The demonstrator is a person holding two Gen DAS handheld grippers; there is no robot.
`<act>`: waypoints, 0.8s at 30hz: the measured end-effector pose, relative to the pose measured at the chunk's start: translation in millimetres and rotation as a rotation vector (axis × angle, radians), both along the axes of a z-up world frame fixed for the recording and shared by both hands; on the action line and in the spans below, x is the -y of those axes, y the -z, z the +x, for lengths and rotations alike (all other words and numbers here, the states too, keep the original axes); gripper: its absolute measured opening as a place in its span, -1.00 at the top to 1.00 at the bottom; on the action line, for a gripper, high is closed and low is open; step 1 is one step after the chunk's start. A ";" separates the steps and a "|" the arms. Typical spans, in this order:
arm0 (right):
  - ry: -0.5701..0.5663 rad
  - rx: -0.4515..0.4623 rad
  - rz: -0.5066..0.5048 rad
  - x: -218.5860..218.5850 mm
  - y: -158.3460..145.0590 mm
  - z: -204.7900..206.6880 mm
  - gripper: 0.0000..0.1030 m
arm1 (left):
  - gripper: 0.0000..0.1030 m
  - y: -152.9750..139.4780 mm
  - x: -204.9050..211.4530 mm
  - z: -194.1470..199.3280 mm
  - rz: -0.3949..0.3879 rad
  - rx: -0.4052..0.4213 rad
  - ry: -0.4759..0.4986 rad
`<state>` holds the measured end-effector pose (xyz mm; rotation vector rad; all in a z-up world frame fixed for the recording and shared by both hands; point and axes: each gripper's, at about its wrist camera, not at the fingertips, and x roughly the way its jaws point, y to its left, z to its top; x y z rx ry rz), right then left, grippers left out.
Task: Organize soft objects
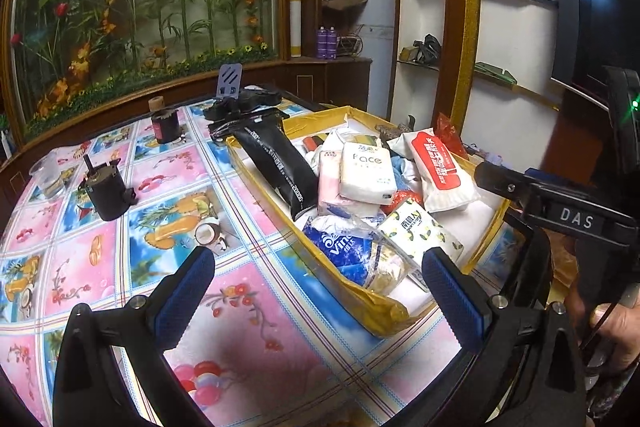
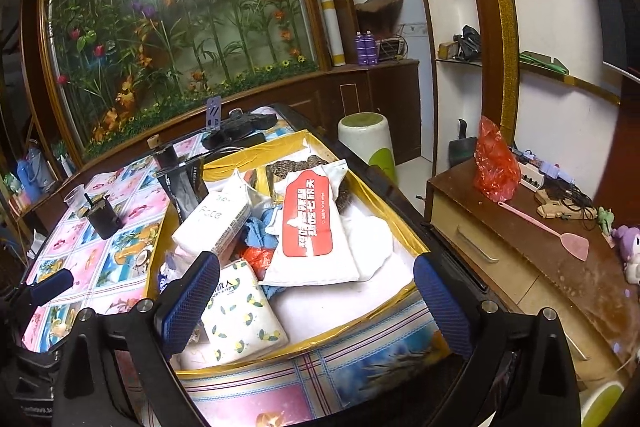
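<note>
A gold-rimmed box (image 1: 372, 303) (image 2: 404, 297) sits on the flowered tablecloth and holds several soft packs: a white "Face" tissue pack (image 1: 366, 173) (image 2: 216, 223), a red-and-white wipes pack (image 1: 438, 167) (image 2: 308, 223), a lemon-print pack (image 1: 420, 231) (image 2: 240, 319), a blue Vinda pack (image 1: 344, 247) and a long black pouch (image 1: 280, 163). My left gripper (image 1: 316, 291) is open and empty above the box's near left corner. My right gripper (image 2: 316, 299) is open and empty above the box's near end.
A black cylinder (image 1: 106, 193) (image 2: 102, 219), a dark jar (image 1: 164, 125) and a plastic cup (image 1: 48, 177) stand on the tablecloth (image 1: 140, 247). A wooden side cabinet (image 2: 540, 267) at right carries a red bag (image 2: 494, 161) and a pink swatter (image 2: 560, 231).
</note>
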<state>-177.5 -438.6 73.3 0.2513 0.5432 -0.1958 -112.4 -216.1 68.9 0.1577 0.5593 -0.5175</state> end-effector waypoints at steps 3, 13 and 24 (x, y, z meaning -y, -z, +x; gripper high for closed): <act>0.003 -0.007 0.008 1.7 -0.3 3.1 -0.92 | -1.00 -2.1 3.1 -2.1 0.039 0.020 -0.009; 0.003 -0.017 -0.012 1.0 1.3 7.6 -0.92 | -1.00 5.8 12.1 -6.4 0.148 0.054 -0.058; 0.003 -0.014 -0.013 -1.6 4.3 6.9 -0.92 | -1.00 12.4 18.7 -4.8 0.189 0.047 -0.074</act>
